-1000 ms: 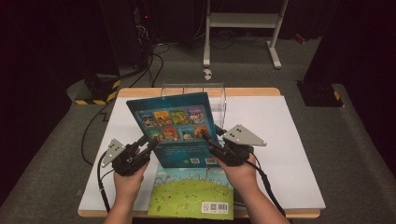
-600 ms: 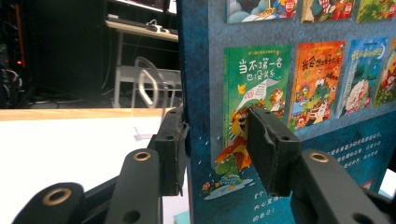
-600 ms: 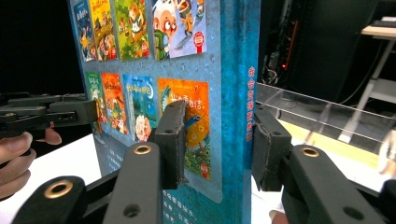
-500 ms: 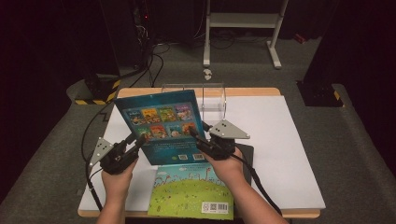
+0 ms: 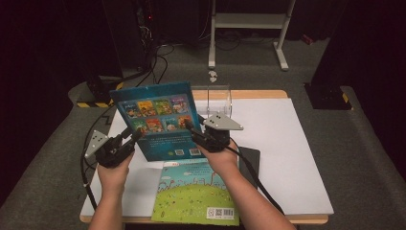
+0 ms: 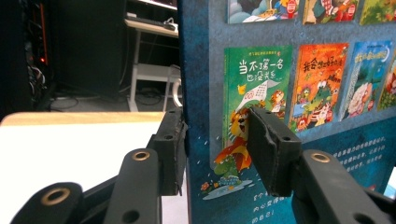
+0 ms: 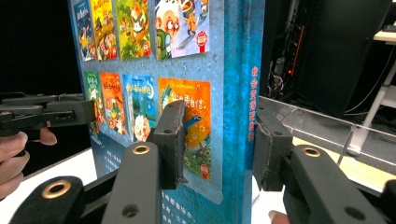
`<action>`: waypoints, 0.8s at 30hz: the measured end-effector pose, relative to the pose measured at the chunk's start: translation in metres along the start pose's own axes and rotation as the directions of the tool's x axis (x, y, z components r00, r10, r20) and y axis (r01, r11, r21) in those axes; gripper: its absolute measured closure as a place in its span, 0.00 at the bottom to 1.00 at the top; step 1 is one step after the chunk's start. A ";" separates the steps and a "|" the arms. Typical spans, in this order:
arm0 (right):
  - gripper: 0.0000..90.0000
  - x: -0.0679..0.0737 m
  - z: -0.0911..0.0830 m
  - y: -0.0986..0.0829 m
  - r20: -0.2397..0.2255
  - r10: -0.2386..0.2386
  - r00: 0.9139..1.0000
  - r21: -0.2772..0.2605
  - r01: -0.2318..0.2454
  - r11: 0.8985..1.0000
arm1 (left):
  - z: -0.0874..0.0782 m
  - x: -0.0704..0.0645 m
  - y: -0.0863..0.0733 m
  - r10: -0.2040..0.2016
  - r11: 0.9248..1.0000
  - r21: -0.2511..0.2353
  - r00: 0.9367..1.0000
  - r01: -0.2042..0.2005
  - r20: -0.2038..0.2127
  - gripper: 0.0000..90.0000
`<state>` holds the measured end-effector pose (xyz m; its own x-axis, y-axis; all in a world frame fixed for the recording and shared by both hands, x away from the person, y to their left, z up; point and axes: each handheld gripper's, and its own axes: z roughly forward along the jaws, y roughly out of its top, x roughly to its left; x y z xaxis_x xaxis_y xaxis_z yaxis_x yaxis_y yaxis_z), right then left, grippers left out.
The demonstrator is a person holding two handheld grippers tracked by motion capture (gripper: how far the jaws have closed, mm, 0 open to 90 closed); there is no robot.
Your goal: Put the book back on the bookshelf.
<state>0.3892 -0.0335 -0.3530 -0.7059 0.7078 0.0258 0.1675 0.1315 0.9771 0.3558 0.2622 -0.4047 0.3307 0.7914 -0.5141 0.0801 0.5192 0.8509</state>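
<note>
A thick blue picture book (image 5: 158, 120) stands upright in the air over the left half of the table, its back cover with small cover pictures facing me. My left gripper (image 5: 134, 136) is shut on its left edge. My right gripper (image 5: 189, 128) is shut on its right side near the spine. In the left gripper view the jaws (image 6: 217, 149) straddle the book's edge (image 6: 327, 70). The right gripper's jaws (image 7: 217, 144) clamp the blue book (image 7: 187, 56) at its spine, and farther off the left gripper (image 7: 46, 114) holds the other edge.
A green picture book (image 5: 194, 194) lies flat at the table's front edge. A clear acrylic stand (image 5: 218, 98) sits at the back behind the held book. A black pad (image 5: 249, 160) lies by my right wrist on the white table cover (image 5: 287, 158).
Both grippers have carried the blue book leftwards across the table, and it now tilts a little to the left. The green book has not moved.
</note>
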 end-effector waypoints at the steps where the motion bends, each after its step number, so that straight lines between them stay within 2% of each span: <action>1: 0.66 -0.001 0.002 0.000 0.000 -0.001 1.000 -0.002 0.001 1.000 | 0.003 0.002 0.002 0.003 1.000 0.000 1.000 -0.003 0.000 0.64; 6: 0.66 -0.005 0.014 0.002 0.005 0.004 1.000 0.010 -0.004 1.000 | 0.013 0.009 0.006 0.018 1.000 0.012 1.000 -0.018 -0.006 0.63; 12: 0.66 -0.008 0.027 0.005 0.009 0.003 1.000 0.011 -0.003 1.000 | 0.022 0.018 0.010 0.021 1.000 -0.005 1.000 -0.021 0.000 0.63; 20: 0.66 -0.008 0.042 0.000 0.024 -0.015 1.000 0.038 0.014 0.999 | 0.030 0.035 0.001 0.034 0.999 0.007 0.999 -0.034 -0.005 0.63; 24: 0.66 -0.008 0.044 -0.002 0.020 -0.025 0.999 0.043 0.024 0.999 | 0.033 0.037 -0.001 0.054 0.999 0.003 0.998 -0.054 -0.018 0.63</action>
<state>0.4245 -0.0089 -0.3646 -0.6963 0.7177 -0.0029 0.1798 0.1783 0.9674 0.3988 0.2798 -0.4211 0.3173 0.8243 -0.4689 0.0647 0.4745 0.8779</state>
